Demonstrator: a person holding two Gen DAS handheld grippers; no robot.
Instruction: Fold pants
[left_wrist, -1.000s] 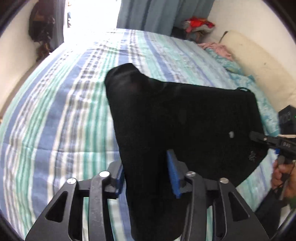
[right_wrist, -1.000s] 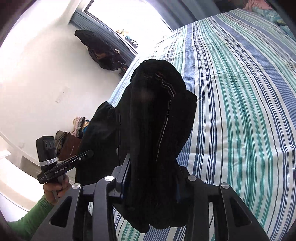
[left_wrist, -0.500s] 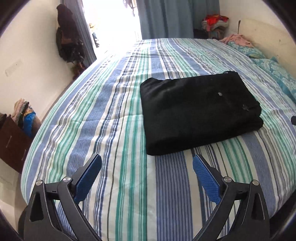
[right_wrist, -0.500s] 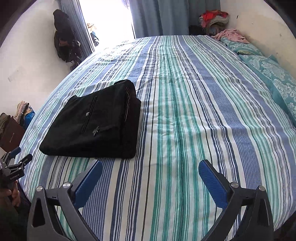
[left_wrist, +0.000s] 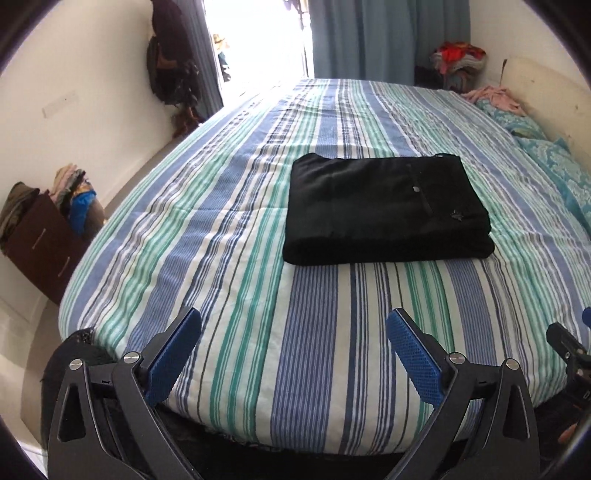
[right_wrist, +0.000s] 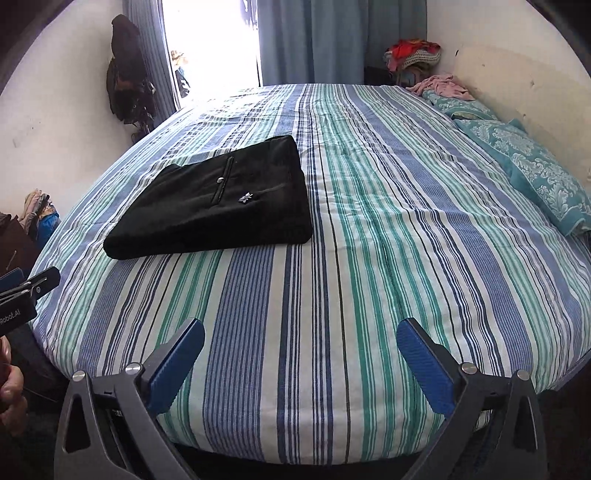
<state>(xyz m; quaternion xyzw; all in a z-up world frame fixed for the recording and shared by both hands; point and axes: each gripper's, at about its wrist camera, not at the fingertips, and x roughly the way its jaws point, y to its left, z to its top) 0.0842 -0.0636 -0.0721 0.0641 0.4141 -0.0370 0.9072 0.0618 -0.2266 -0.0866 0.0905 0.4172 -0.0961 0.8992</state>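
Observation:
The black pants (left_wrist: 384, 210) lie folded into a flat rectangle on the striped bedspread (left_wrist: 221, 229), with a pocket slit and a small emblem facing up. In the right wrist view the same pants (right_wrist: 221, 199) sit at the left of the bed. My left gripper (left_wrist: 293, 325) hangs open over the bed's near edge, well short of the pants, nothing between its blue pads. My right gripper (right_wrist: 301, 334) is open too, over bare bedspread (right_wrist: 369, 240) to the right of the pants. The left gripper (right_wrist: 27, 284) also shows at the left edge of the right wrist view.
Teal patterned pillows (right_wrist: 532, 173) lie along the right side by a cream headboard (right_wrist: 517, 77). A pink garment (right_wrist: 441, 85) and a clothes pile (right_wrist: 413, 53) sit at the far corner. A dark cabinet (left_wrist: 40, 243) with clothes stands left of the bed. Curtains (left_wrist: 388, 37) flank a bright doorway.
A second ago both grippers held the black pants up off the bed. Both have let go, opened wide and drawn back to the bed's near edge; the pants now lie folded.

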